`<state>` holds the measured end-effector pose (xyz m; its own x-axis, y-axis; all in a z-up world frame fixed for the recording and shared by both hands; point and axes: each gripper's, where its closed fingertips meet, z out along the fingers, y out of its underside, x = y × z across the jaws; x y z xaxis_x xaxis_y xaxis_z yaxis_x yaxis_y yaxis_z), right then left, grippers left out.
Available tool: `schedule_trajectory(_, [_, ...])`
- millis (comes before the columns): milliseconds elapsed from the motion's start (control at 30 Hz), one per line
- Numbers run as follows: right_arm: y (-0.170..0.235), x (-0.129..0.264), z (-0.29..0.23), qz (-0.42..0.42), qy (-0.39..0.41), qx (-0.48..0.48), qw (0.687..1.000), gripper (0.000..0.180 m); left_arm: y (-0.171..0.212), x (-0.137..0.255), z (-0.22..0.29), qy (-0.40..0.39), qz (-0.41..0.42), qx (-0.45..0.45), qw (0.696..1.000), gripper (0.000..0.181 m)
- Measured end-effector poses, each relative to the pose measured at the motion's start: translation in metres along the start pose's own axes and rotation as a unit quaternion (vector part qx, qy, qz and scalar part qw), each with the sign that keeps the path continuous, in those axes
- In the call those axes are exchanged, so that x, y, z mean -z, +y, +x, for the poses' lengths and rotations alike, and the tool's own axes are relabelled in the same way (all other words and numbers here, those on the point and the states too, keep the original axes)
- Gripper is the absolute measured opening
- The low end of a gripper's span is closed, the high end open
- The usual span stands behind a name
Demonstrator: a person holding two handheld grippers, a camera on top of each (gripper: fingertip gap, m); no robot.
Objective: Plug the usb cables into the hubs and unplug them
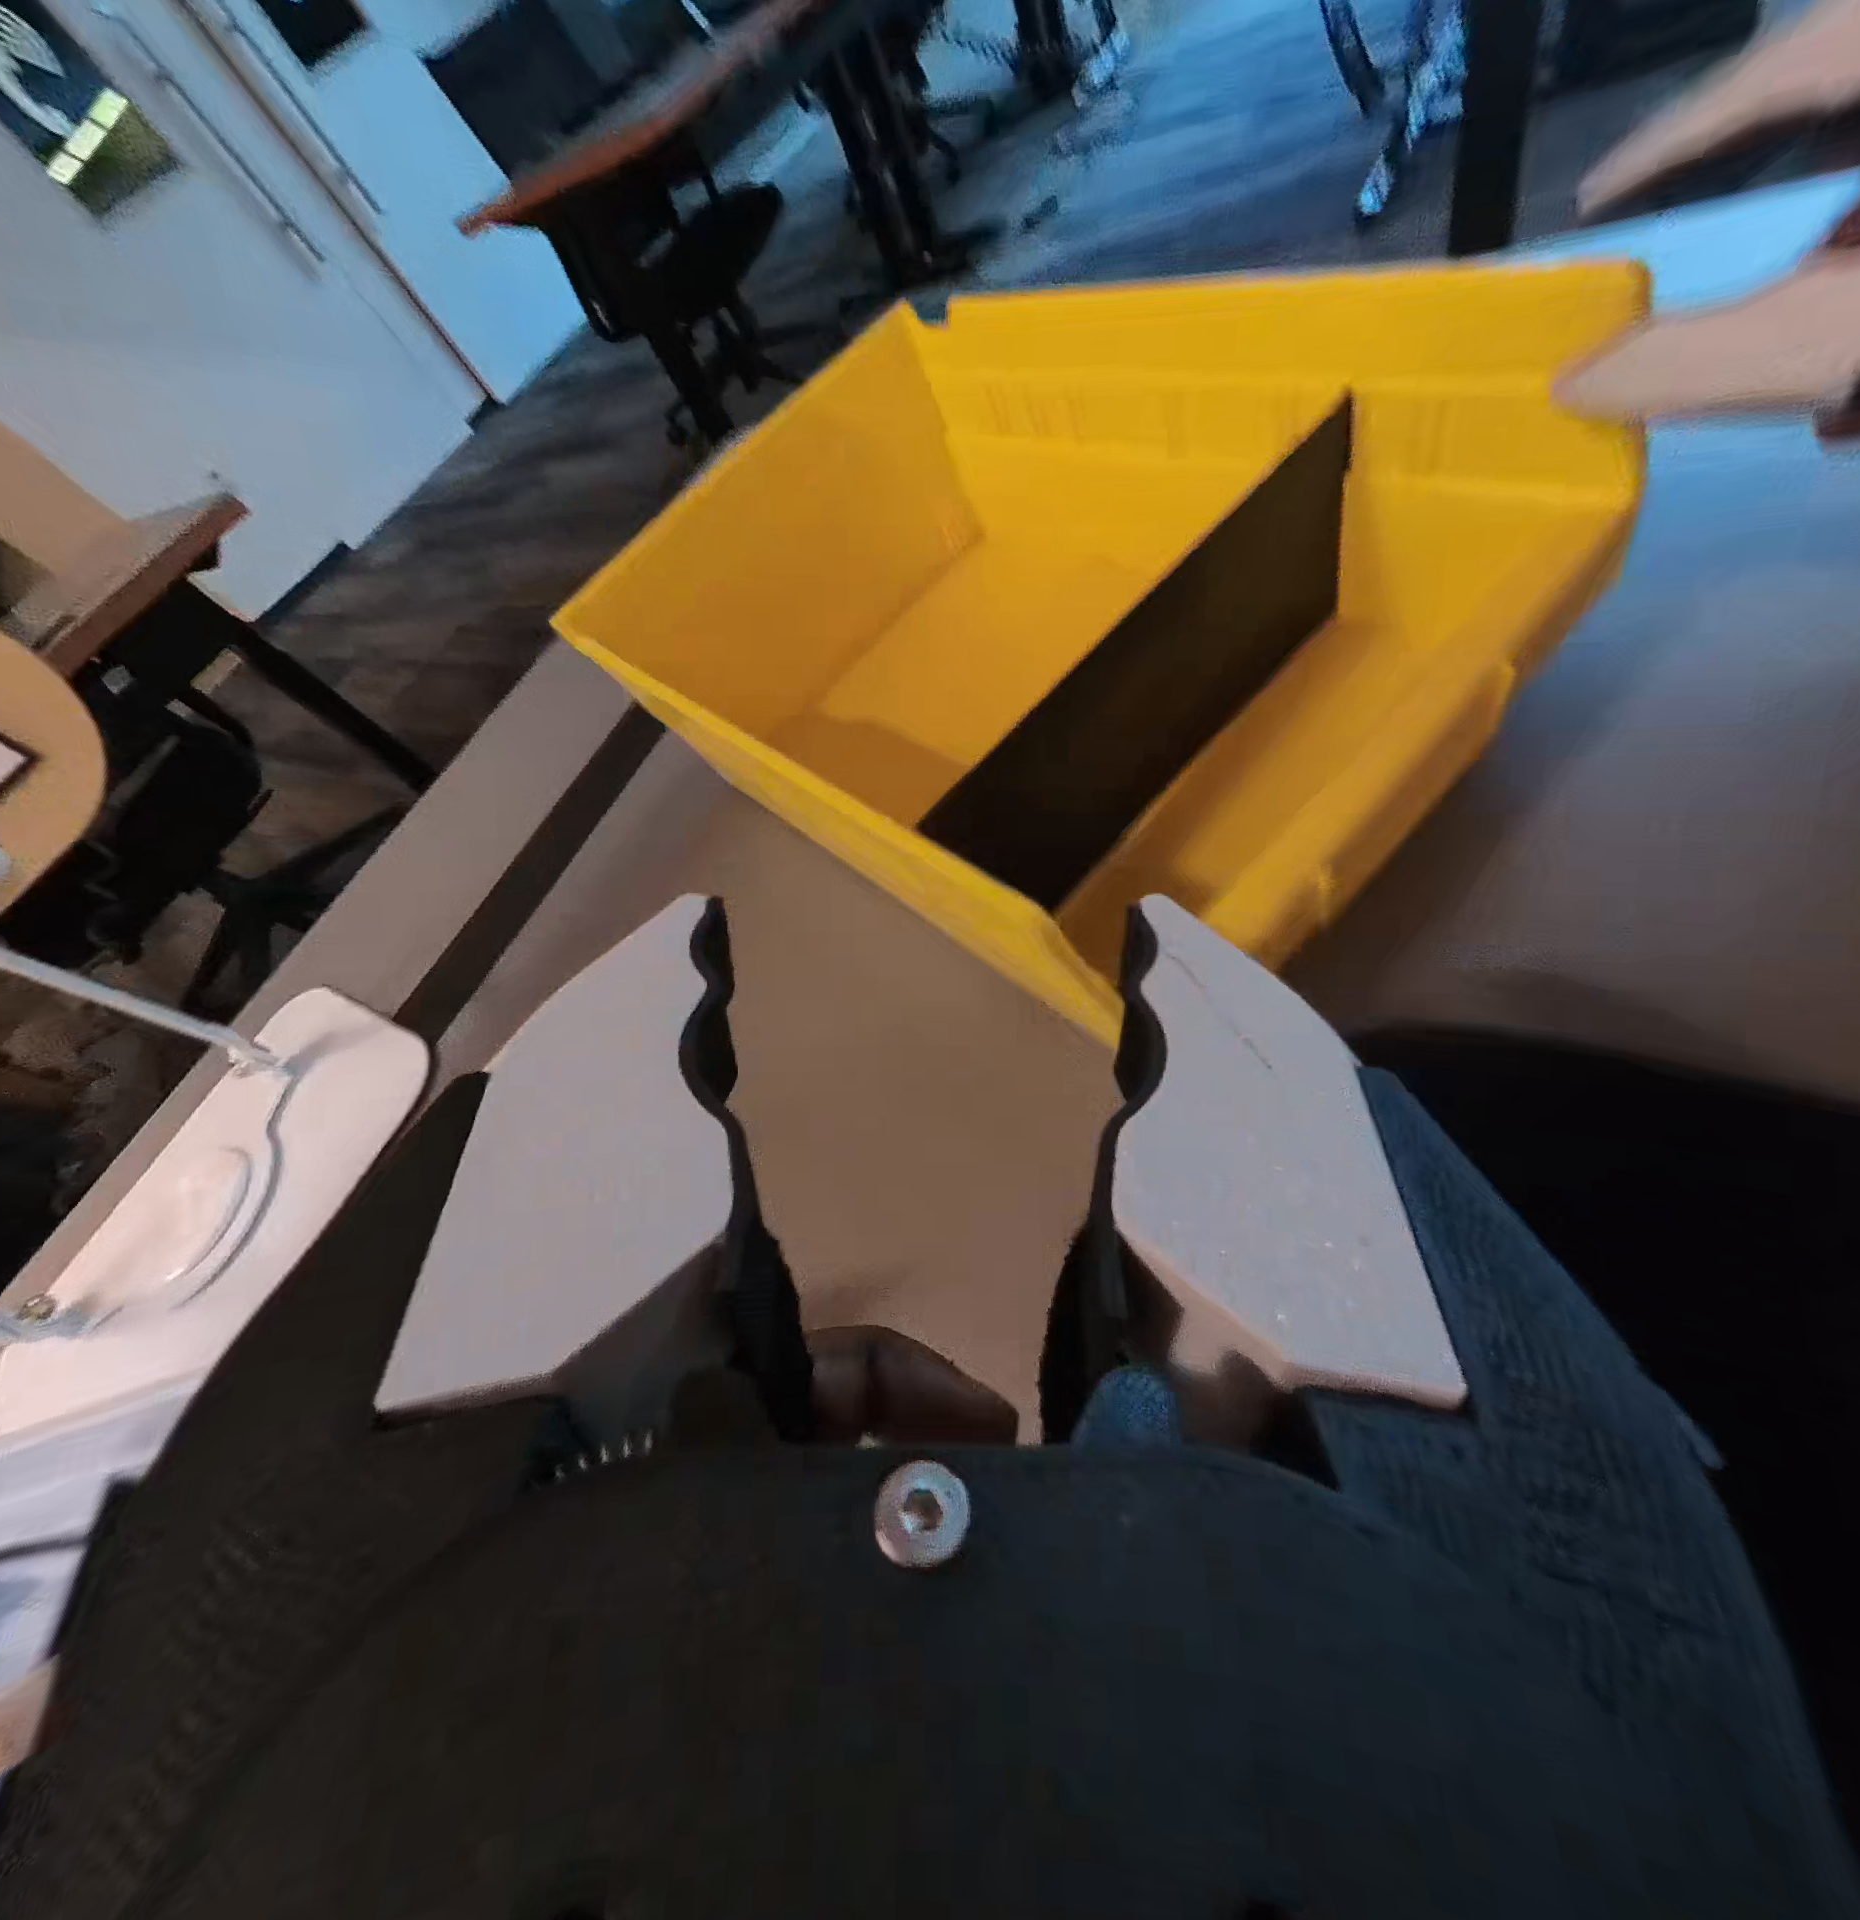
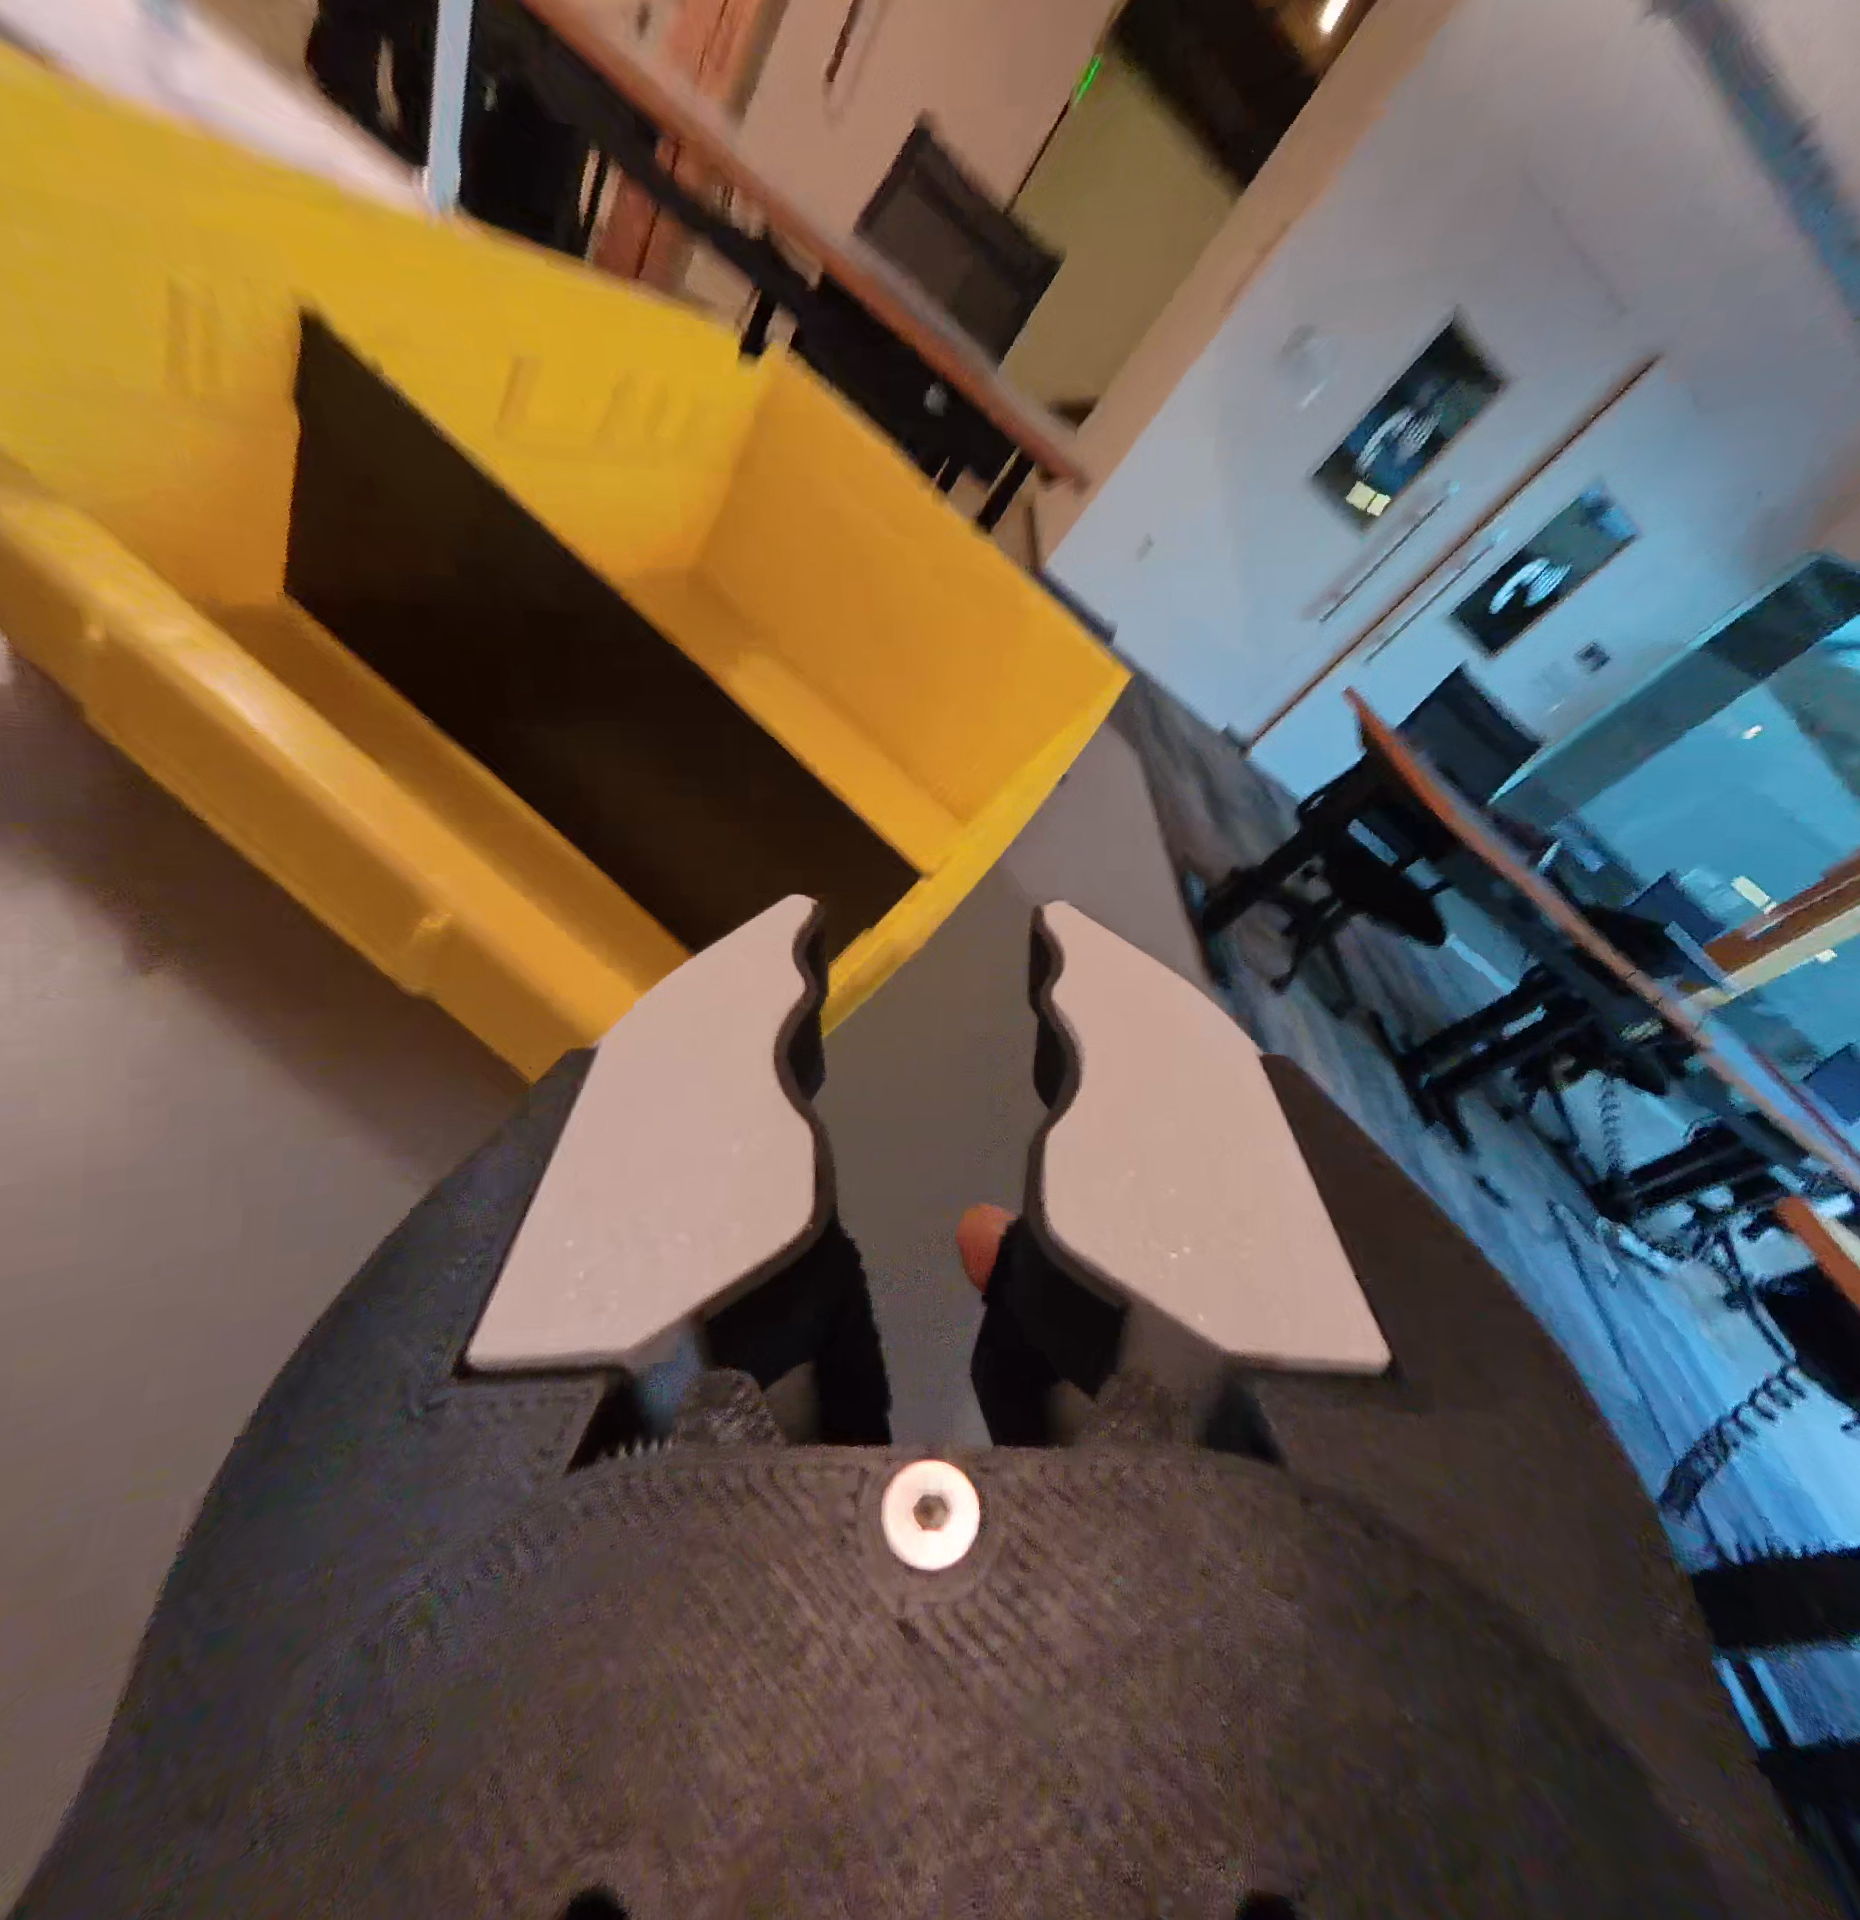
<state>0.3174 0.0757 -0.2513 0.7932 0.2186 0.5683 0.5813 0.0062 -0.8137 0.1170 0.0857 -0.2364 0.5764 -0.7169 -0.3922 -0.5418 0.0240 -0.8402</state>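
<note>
No usb cable or hub shows in either view. A yellow plastic bin [image 1: 801, 582] with a black divider [image 1: 1165, 665] stands on the grey table, and both its compartments look empty. My left gripper [image 1: 924, 925] is open and empty, just short of the bin's near rim. In the right wrist view the same bin [image 2: 853, 582] with its divider [image 2: 552, 665] lies ahead to the left. My right gripper [image 2: 926, 925] is open and empty, near the bin's near right corner. The other gripper's grey fingers [image 1: 1726, 358] reach in at the left wrist view's top right, by the bin's far corner.
The grey table [image 1: 1632, 831] runs around the bin, with its left edge close by. A white device [image 1: 209, 1205] with a thin cable lies at the table's left edge. Desks and office chairs [image 2: 1352, 862] stand on the floor beyond.
</note>
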Motion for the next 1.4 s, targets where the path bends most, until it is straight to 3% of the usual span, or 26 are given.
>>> schedule_trajectory(200, [-0.051, 0.025, 0.024, 0.16, 0.076, 0.0, 0.984, 0.056, 0.091, 0.048, -0.038, -0.075, -0.195, -0.095, 0.973, 0.072])
schedule_trajectory(300, [-0.06, 0.027, 0.021, 0.183, 0.075, 0.0, 0.98, 0.058, 0.129, 0.06, -0.041, -0.059, -0.241, -0.061, 0.967, 0.072])
schedule_trajectory(367, [-0.06, 0.024, 0.02, 0.178, 0.079, 0.008, 0.981, 0.059, 0.149, 0.072, -0.054, -0.09, -0.282, -0.081, 0.952, 0.071])
schedule_trajectory(500, [-0.053, 0.017, 0.013, 0.151, 0.063, 0.02, 0.986, 0.059, 0.175, 0.094, -0.065, -0.089, -0.329, -0.105, 0.934, 0.038])
schedule_trajectory(567, [-0.05, 0.015, 0.01, 0.144, 0.052, 0.02, 0.988, 0.059, 0.187, 0.105, -0.065, -0.067, -0.332, -0.079, 0.937, 0.032])
schedule_trajectory(867, [-0.055, 0.008, -0.007, 0.14, 0.006, 0.023, 0.99, 0.055, 0.224, 0.167, -0.081, -0.054, -0.341, -0.024, 0.938, 0.035])
schedule_trajectory(1000, [-0.061, 0.002, -0.019, 0.14, -0.015, 0.037, 0.989, 0.054, 0.242, 0.181, -0.098, -0.091, -0.371, -0.069, 0.922, 0.057])
schedule_trajectory(1100, [-0.062, -0.002, -0.029, 0.129, -0.032, 0.055, 0.99, 0.054, 0.247, 0.182, -0.092, -0.058, -0.352, -0.054, 0.933, 0.038])
schedule_trajectory(1400, [-0.06, -0.005, -0.043, 0.121, -0.064, 0.07, 0.988, 0.051, 0.277, 0.227, -0.123, -0.109, -0.36, -0.05, 0.925, 0.04])
